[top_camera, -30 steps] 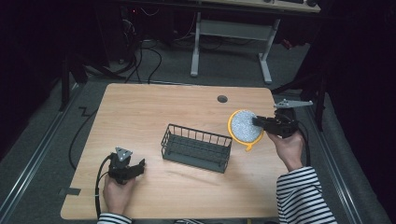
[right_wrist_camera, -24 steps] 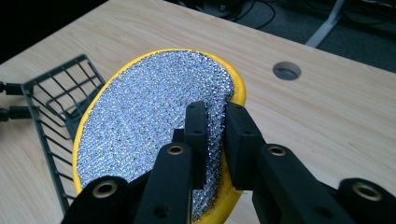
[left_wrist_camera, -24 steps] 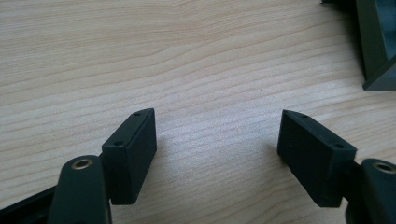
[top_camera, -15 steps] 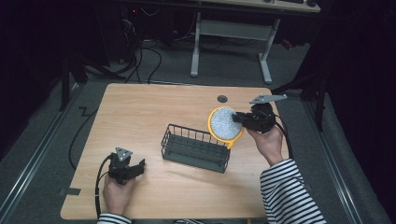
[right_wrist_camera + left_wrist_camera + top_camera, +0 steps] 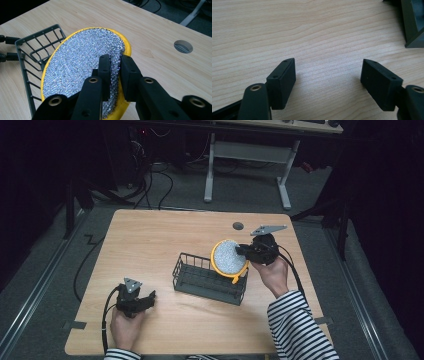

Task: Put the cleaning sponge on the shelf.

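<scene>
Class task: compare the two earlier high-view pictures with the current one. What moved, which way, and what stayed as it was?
The right gripper, shut on the yellow sponge, carried it leftward from beside the wire rack to above the rack's right end. Nothing was taken hold of or let go. The rack and the open left gripper, resting on the table, stayed put.

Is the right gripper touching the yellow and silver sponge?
Touching. In the right gripper view, the right gripper has its two black jaws pressed on both sides of the sponge's edge, pinching it.

Left tongs [image 5: 328, 82] agape, low; right tongs [image 5: 115, 75] clamped, raised.
</scene>
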Motion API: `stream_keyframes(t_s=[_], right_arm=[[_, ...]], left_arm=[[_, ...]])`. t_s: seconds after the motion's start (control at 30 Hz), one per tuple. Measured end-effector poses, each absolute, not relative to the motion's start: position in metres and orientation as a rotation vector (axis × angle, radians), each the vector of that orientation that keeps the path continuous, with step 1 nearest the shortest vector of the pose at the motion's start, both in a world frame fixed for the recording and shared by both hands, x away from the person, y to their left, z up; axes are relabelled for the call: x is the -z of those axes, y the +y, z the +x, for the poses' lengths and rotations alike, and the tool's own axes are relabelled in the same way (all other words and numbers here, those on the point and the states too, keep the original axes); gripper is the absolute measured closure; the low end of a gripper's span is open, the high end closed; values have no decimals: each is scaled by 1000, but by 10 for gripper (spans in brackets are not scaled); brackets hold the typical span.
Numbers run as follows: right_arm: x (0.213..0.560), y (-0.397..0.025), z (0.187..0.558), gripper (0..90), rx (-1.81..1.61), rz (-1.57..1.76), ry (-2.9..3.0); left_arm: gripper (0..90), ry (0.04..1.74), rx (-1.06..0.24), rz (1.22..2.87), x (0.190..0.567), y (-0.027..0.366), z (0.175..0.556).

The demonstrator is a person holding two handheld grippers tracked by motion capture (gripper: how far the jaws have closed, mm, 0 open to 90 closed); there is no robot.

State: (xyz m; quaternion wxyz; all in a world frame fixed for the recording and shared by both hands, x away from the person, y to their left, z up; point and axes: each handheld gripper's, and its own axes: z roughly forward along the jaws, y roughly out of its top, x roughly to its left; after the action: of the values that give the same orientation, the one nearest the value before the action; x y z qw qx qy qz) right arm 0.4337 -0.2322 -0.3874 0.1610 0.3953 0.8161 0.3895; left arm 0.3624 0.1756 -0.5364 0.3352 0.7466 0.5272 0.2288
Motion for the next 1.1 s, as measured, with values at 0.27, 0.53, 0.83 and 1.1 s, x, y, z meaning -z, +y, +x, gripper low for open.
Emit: stream_keyframes(t_s=[0.27,0.53,0.83,1.1], right_arm=[[396,-231,430,791,-1110,1104,2351],[398,-226,426,784,-1083,1057,2379],[406,-231,423,780,-1108,1060,2385],[408,-228,418,780,-1086,1029,2410]], left_arm=[[289,1372,-597,1949,536,175,362],[290,1370,-597,1952,536,175,362],[289,1370,-597,1952,536,175,362],[289,1370,-597,1952,536,175,362]])
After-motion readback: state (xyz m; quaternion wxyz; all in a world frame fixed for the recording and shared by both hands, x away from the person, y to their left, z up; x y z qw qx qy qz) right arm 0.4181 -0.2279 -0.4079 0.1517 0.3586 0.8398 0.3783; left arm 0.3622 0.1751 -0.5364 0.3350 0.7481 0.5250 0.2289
